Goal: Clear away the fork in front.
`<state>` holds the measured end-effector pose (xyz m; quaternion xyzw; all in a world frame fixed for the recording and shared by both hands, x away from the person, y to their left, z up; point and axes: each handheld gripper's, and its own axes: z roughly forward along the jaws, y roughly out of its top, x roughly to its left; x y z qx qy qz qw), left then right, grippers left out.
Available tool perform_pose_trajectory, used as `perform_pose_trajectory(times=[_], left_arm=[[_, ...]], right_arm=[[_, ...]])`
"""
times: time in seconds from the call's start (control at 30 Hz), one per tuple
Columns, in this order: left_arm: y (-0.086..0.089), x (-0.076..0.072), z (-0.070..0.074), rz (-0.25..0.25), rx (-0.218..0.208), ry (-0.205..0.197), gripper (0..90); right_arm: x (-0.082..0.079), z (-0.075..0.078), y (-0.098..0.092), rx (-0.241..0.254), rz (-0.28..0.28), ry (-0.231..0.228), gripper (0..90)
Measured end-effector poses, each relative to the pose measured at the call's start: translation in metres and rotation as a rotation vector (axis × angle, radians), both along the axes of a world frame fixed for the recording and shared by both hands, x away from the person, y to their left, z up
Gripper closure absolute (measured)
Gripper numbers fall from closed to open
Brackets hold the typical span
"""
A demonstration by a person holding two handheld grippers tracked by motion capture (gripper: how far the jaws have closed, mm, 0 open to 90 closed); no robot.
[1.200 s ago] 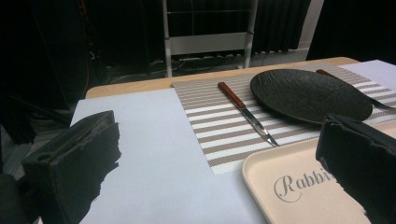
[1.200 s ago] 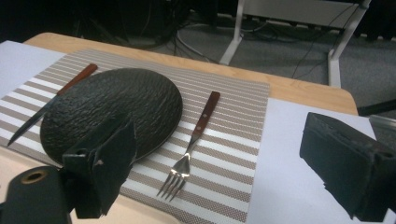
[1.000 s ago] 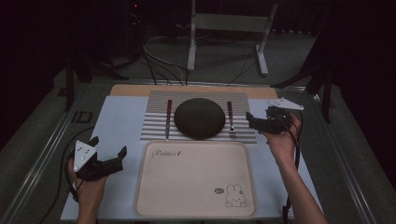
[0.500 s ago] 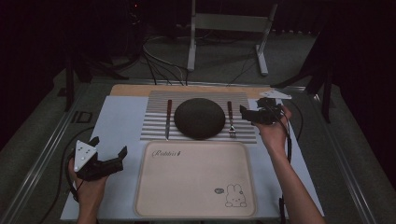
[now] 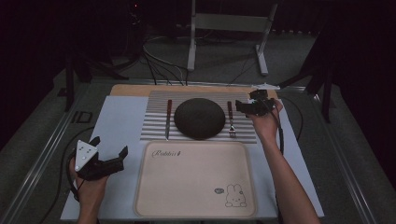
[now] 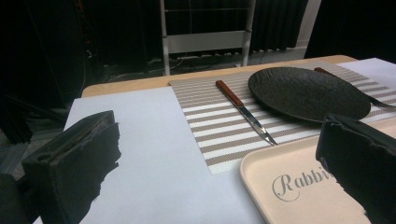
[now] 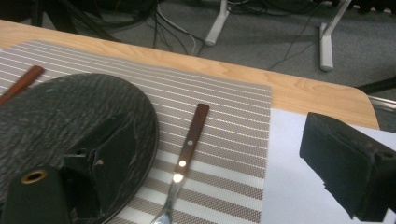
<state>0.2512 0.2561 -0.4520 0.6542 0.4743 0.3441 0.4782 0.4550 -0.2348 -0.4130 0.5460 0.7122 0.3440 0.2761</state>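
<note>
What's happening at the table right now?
A person holds a gripper in each hand. The right gripper hovers open over the fork, beside the dark plate on the striped mat. The left gripper waits open, holding nothing, left of the tray. The knife lies untouched left of the plate.

A recording lab or studio, dimly lit: grey carpet [image 5: 355,140] runs around the table [image 5: 130,89], loose cables [image 5: 163,65] trail across the floor at 11 o'clock, and a white metal stand [image 5: 229,28] rises at 12 o'clock before dark curtains [image 5: 60,28].
</note>
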Motion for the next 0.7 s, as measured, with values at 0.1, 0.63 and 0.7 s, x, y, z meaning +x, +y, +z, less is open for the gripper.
perform_pose_trajectory(times=[0.1, 0.63, 0.7], left_arm=[[0.000, 0.000, 0.000, -0.001, 0.002, 0.001, 0.0], [0.001, -0.001, 0.000, 0.002, -0.007, -0.001, 0.0], [0.002, -0.001, 0.000, 0.001, -0.006, -0.001, 0.0]], right_arm=[[0.007, -0.006, 0.000, 0.004, -0.008, 0.020, 10.7], [0.033, -0.047, 0.005, 0.025, -0.038, 0.138, 10.8], [0.035, -0.051, 0.005, 0.028, -0.044, 0.155, 10.9]])
